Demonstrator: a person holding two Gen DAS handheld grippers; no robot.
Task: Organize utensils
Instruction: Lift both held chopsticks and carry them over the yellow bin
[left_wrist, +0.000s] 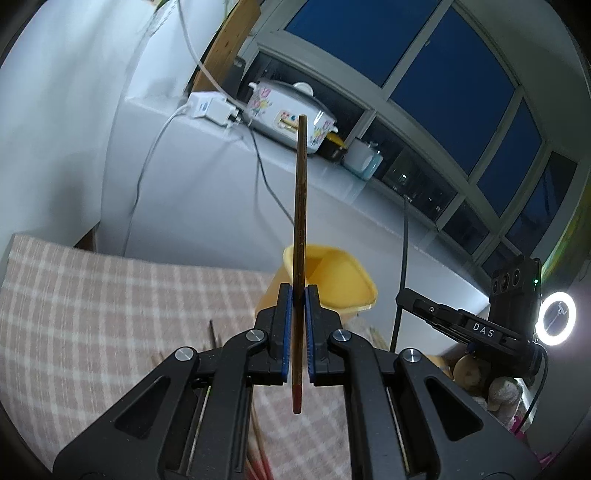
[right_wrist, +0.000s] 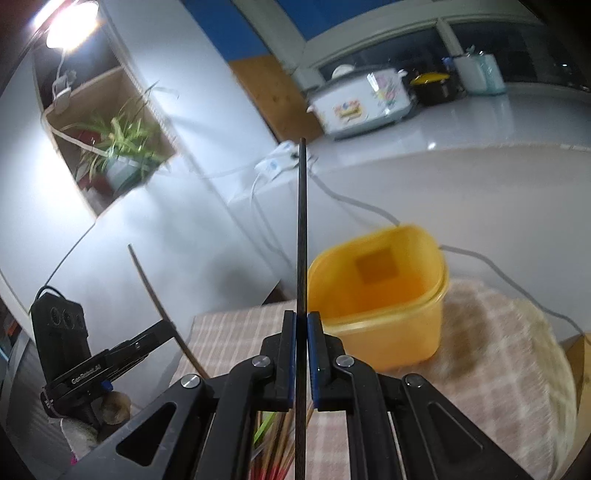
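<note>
Bench (right_wrist: 480, 350): checked cloth, yellow tub (right_wrist: 384, 291) on it.
Room: rice cooker (right_wrist: 364, 101) behind tub (dark windows).
Left gripper (left_wrist: 298, 295): grasping brown chopstick (left_wrist: 300, 221).
Right gripper (right_wrist: 301, 321): grasping black chopstick (right_wrist: 302, 229).

Left gripper (left_wrist: 299, 291): jaws nearly together, blue pads (left_wrist: 286, 325) pinching a brown chopstick (left_wrist: 300, 221) that stands up between them, red end poking out below. Right gripper (right_wrist: 301, 317): same pose, jaws pinched on a thin dark chopstick (right_wrist: 302, 229) running straight up. Each gripper shows in the other's wrist view, raised and apart, off to the side.
</note>
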